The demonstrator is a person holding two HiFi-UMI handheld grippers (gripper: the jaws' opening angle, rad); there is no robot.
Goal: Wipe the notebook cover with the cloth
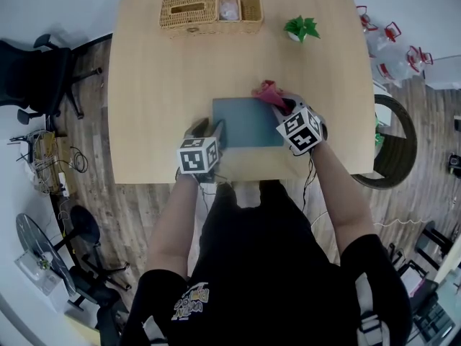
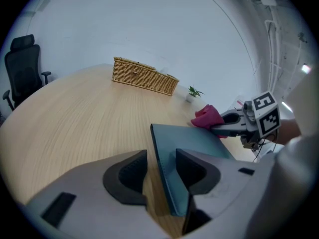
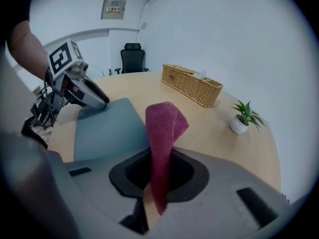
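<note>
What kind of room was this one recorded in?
Probably an office meeting room: a large light wooden table, a black swivel office chair beside it, and plain white walls bearing a small notice.

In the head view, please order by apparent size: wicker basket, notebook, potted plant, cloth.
1. wicker basket and notebook, about alike; the notebook is partly covered
2. potted plant and cloth, too alike to rank

Light wood table w/ rounded edges [image 1: 144, 107] fills upper centre of head view. Rect. woven wicker basket w/ compartments [image 1: 210, 12] at top centre. Small green plant in white pot [image 1: 301, 29] to its right, apart. Black office chair [image 1: 32, 78] at left edge; cable tangle [image 1: 50, 161] below it on wood-plank floor [image 1: 94, 193].
</note>
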